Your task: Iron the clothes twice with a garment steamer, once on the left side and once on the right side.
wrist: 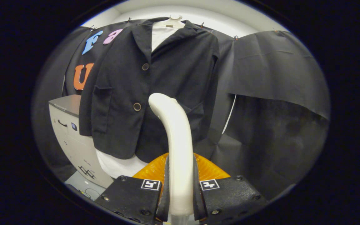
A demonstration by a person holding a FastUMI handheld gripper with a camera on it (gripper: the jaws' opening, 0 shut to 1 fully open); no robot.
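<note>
Booth backdrop: black cloth wall pinned along its top edge by small clips, white ceiling above; hung so as to give a plain dark ground behind the work.

Gripper view, far to near:

Item, black jacket: hung at the far centre on a white bust form, collar open over a white undershirt, two buttons fastened down the front, patch pocket on its left-hand panel; front turned toward the gripper, hanging free and upright, presumably so both panels can be reached by a vertical pass.

Item, grey cabinet: far left, partly behind the jacket's sleeve; not part of the task.

Item, garment steamer: white curved neck rising between the fingers, its head bent forward toward the jacket's lower front, near the lower button; whether the head touches the cloth cannot be told; an orange ribbed part of the steamer shows just beyond the fingers.

Item, gripper: both fingers closed against the white handle, one on each side, clamping it upright; held low on the handle, likely so the head leads and the fingers stay off the fabric.

Status, judged: steamer in hand and aimed near the jacket's middle; which side's pass this belongs to cannot be told.
</note>
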